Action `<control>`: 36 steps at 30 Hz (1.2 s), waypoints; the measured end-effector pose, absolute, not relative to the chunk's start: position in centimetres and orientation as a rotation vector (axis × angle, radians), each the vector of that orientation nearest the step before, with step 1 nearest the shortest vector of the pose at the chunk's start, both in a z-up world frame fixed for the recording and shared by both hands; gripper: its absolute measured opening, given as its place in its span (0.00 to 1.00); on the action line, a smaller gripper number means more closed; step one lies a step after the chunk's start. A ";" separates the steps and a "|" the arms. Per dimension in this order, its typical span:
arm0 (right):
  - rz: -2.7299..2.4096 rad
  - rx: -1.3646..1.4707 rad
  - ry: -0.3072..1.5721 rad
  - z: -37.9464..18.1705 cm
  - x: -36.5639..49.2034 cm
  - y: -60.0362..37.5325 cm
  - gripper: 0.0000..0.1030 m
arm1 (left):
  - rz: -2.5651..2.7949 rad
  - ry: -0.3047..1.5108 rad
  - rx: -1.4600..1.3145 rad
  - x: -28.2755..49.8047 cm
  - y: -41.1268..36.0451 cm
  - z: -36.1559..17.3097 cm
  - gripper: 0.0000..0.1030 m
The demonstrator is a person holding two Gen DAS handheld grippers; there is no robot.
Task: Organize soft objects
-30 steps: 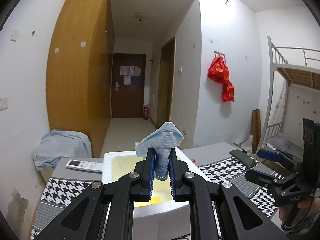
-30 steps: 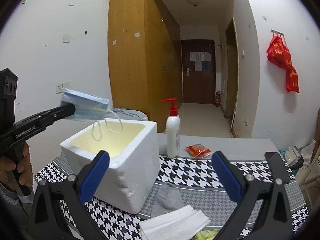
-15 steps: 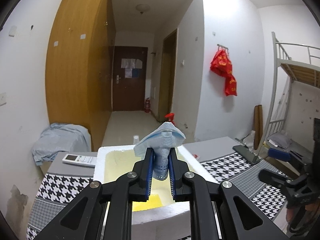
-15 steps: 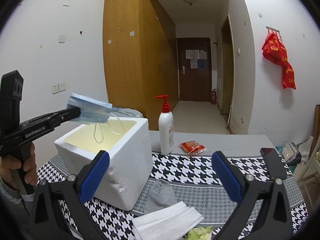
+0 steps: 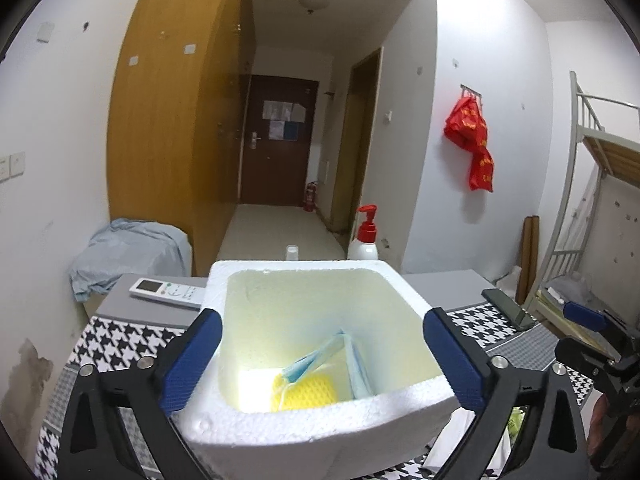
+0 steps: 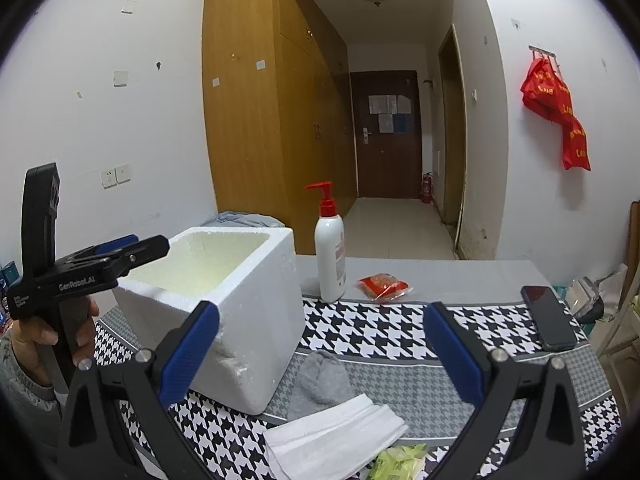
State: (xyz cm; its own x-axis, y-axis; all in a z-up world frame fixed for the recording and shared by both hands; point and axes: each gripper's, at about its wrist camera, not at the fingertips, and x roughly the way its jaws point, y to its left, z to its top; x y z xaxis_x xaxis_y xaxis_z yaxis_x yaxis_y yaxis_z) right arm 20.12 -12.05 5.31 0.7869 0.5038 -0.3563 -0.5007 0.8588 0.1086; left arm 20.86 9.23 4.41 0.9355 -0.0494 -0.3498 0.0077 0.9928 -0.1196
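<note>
Blue mask dropped into foam box.
Left gripper just sprung wide, nothing pinched, poised above the mask on a yellow sponge. Right gripper spread, empty, above grey sock.

We note the left gripper, jaws just sprung wide with nothing between them, above the foam box, where blue masks lie on a yellow sponge.
</note>
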 end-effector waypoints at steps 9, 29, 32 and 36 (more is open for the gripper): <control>0.566 0.006 0.387 4.4 18.7 -11.9 1.00 | 0.047 0.316 -0.118 17.1 9.1 4.6 0.99; 0.594 -0.003 0.351 4.3 15.0 -11.7 1.00 | 0.073 0.325 -0.083 12.9 7.8 3.5 0.99; 0.588 0.005 0.355 4.0 14.4 -12.0 1.00 | 0.071 0.339 -0.084 12.4 7.5 3.0 0.99; 0.581 0.013 0.360 3.6 13.8 -12.5 1.00 | 0.072 0.352 -0.083 11.5 7.3 2.4 0.99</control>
